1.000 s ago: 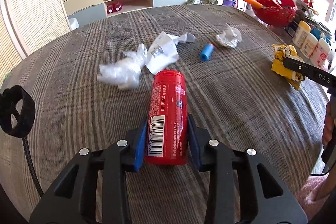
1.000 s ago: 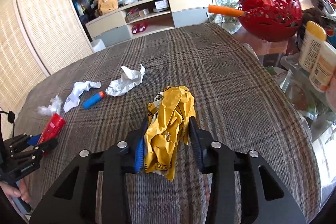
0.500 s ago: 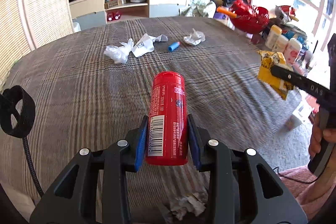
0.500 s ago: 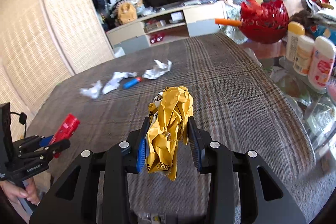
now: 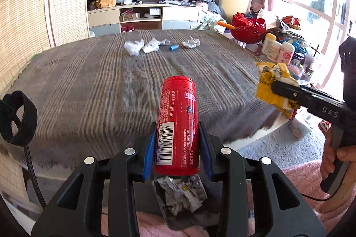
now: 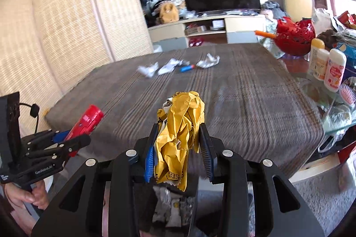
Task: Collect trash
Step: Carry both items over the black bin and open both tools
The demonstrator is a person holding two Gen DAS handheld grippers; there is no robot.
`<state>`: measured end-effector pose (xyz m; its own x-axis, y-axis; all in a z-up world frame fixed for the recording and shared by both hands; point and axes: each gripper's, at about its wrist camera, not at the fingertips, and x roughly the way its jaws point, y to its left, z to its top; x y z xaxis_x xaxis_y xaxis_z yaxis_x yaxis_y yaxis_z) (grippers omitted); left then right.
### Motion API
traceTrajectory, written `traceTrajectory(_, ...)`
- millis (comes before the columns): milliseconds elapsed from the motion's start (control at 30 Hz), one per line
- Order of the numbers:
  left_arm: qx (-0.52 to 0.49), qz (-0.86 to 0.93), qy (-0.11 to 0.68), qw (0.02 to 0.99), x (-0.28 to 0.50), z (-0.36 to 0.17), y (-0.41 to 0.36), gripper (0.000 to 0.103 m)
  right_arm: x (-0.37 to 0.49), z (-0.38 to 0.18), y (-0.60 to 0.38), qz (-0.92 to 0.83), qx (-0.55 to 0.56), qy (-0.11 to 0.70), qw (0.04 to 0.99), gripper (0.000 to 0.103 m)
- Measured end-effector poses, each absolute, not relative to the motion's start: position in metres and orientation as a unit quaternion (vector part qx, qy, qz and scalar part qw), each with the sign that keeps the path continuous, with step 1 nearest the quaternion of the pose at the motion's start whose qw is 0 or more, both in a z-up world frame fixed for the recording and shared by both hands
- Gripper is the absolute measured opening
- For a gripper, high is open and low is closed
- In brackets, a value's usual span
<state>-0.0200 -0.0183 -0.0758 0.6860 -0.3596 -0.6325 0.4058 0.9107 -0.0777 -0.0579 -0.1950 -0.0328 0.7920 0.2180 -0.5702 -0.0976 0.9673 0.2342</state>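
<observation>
Both tools have pulled back past the desk [image 5: 93, 85] edge: left tool [image 5: 176, 148] clamps red bottle [image 5: 178, 125], right tool [image 6: 179, 148] clamps yellow wrapper [image 6: 180, 125], above a trash bin [image 5: 180, 194].

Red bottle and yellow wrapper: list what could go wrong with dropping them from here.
1. The red bottle is held only at its lower end by the left gripper; it may tip and miss the trash bin below.
2. The light yellow wrapper in the right gripper could cling to a pad or drift past the bin.
</observation>
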Motion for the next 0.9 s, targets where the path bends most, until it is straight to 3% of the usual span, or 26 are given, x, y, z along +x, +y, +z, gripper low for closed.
traceTrajectory(467, 0.031, -0.208, 0.438, 0.874, -0.040, -0.176, -0.029, 0.034, -0.070, -0.132, -0.178, 0.106, 0.128, 0.424, 0.890, 0.038)
traceTrajectory(900, 0.026, -0.208, 0.483, 0.850, -0.008, -0.260, -0.042, 0.033, -0.038, -0.205, -0.150, 0.118, 0.135, 0.457, 0.871, 0.038)
